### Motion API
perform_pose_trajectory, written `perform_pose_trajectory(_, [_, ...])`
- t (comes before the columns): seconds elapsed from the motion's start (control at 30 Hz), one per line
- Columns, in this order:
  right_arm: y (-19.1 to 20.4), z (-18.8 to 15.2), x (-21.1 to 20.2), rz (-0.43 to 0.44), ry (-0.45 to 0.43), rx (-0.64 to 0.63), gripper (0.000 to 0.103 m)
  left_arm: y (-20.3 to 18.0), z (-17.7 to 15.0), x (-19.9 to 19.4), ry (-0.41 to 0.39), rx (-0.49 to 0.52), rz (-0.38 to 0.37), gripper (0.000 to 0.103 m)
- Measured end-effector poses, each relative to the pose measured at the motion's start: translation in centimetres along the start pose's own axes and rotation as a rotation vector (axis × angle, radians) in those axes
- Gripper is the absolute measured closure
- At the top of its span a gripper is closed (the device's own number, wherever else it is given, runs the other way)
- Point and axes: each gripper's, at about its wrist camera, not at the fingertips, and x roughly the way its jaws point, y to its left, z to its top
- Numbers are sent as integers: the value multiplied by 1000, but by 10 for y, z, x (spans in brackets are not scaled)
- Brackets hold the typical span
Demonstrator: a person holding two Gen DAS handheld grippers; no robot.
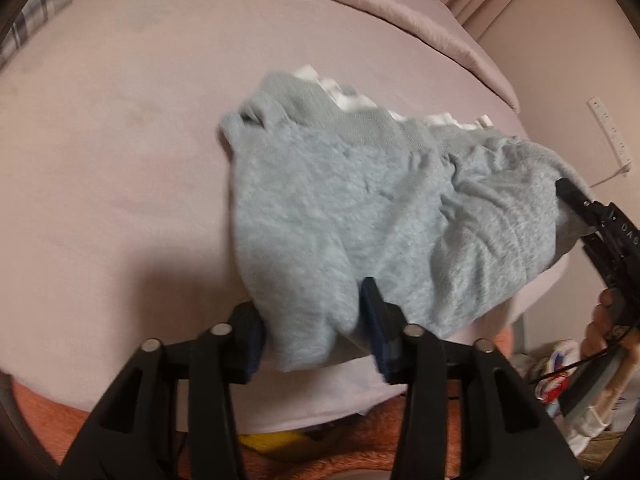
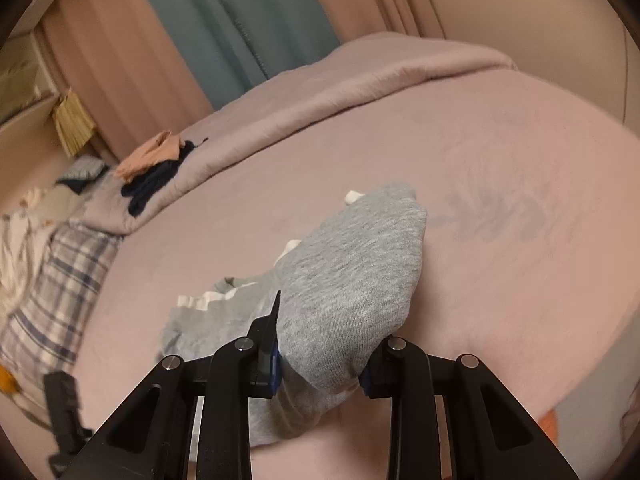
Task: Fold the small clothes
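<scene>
A light grey fleece garment (image 1: 340,200) lies crumpled on the pink bed sheet (image 1: 120,140), with a white cloth (image 1: 352,100) showing along its far edge. My left gripper (image 1: 312,332) is shut on a bunched near corner, and the fabric fills the gap between the pads. At the garment's right edge, my right gripper (image 1: 568,192) pinches the cloth. In the right wrist view the right gripper (image 2: 320,368) is shut on a fold of the grey garment (image 2: 352,272), lifted off the sheet (image 2: 520,260). The left gripper (image 2: 60,412) shows blurred at lower left.
A folded pink comforter (image 2: 320,92) runs along the bed's far side, with dark and peach clothes (image 2: 152,172) on it. A plaid pillow (image 2: 52,280) lies at the left. Orange carpet (image 1: 48,420) and floor clutter (image 1: 560,368) sit below the bed's near edge.
</scene>
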Motion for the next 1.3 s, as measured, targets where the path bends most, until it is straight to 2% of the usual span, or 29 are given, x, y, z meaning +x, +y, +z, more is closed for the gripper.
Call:
perform_pose_trajectory(0.17, [26,4,3,-33,-21,-114,73,11,6,-20,-92,-23,81,36])
perform_pose_trajectory(0.37, [72,4,-1,7,-45,-294,73,33,5,-44,-153,-83,135,20])
perform_pose_trajectory(0.5, [105,-4,9,44,-27,-411,73,39,4,-55,-179,-116,153,17])
perform_pose_trajectory(0.63, [137,-21,27,69,32,-537,73,52,2,-62,-186,-149,157,15])
perform_pose_trajectory(0.7, [150,-33,44,90,89,-586,73,54,2,-64,-186,-157,157,14])
perform_pose_trajectory(0.8, [155,-52,70,133,216,-591,72,57,-1,-66,-181,-167,159,13])
perform_pose_trajectory(0.9, [154,-71,94,135,307,-592,71,58,-2,-68,-174,-169,160,12])
perform_pose_trajectory(1.07, [150,-77,95,141,308,-582,69,55,-2,-65,-162,-161,162,11])
perform_pose_trajectory(1.23, [139,-70,88,227,338,-520,58,51,0,-63,-157,-146,152,9])
perform_pose_trajectory(1.3, [135,-66,83,265,349,-491,49,50,2,-63,-158,-140,152,7])
